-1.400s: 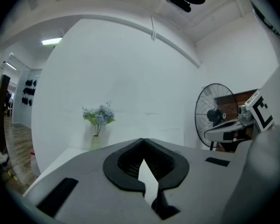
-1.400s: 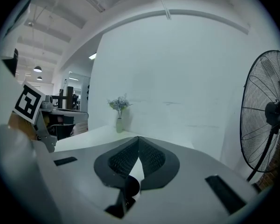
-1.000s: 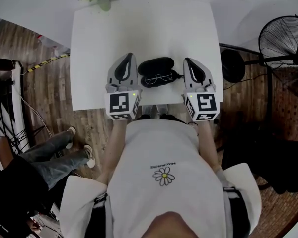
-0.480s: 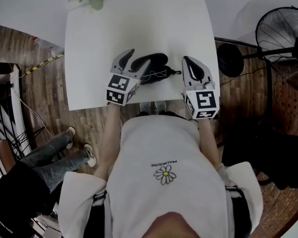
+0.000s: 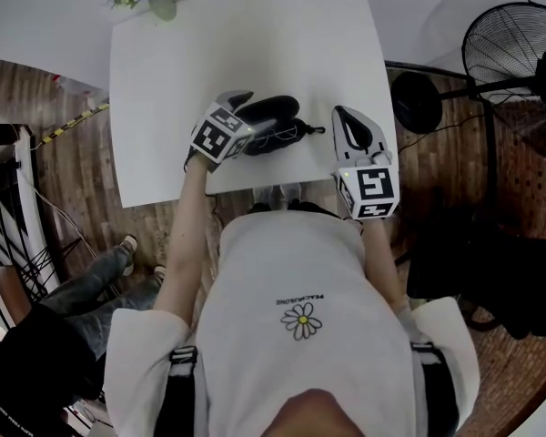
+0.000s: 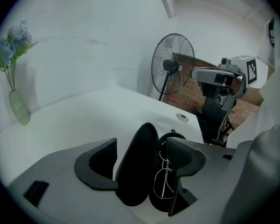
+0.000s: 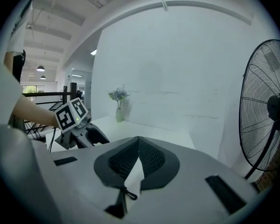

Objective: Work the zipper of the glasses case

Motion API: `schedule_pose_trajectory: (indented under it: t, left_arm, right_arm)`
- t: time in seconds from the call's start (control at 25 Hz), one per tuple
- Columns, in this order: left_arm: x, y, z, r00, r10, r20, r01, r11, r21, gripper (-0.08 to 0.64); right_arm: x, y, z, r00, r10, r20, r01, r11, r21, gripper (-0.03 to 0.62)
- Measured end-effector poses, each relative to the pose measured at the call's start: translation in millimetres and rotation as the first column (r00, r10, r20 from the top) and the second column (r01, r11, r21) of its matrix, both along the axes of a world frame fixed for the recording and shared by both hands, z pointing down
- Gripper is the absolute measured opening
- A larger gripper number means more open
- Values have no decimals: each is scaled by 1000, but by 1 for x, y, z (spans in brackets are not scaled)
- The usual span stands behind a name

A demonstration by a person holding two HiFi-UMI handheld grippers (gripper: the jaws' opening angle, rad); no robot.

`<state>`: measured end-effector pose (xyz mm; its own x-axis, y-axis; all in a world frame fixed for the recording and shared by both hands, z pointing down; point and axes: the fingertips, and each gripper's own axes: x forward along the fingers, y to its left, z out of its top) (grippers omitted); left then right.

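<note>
Jaws of the left gripper [image 6: 141,143] stand wide, having just been opening, and they straddle the left end of the open glasses case [image 5: 275,109]. Its raised lid [image 6: 133,171] stands between them, and neither pad appears to press on it. A pair of wire-rimmed glasses [image 6: 164,176] lies in the lower half, just inside the right-hand jaw. The right gripper [image 7: 139,141] hangs with its jaws together and nothing gripped, tips aimed toward the far side of the white table [image 5: 255,44]. The case lies near the table's near edge with its long axis running left to right, between the two grippers. At its right end the small zipper pull [image 5: 320,131] trails out toward the right gripper and lies just beside that gripper's tips, showing in the gap under its closed pads. The right gripper is thus the nearer one to the pull and the left is placed to steady the case. Drawing the zipper would probably run along that left-right axis.
</note>
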<state>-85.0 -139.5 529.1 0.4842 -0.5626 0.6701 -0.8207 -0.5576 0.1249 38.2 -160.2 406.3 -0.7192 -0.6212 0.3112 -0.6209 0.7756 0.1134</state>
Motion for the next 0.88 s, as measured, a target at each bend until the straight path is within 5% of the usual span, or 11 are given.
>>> schedule_pose_trajectory:
  t: [0.52,0.88]
  left_arm:
    - [0,4,19,999,34,-32,-37,994,-100,321]
    - [11,12,4,999,50,6,-49,998,-47,319]
  right_arm:
    - [10,7,10,999,22,-28,-22,999,-24,4]
    - [17,11,13,999,27,-46,-28,999,-27,5]
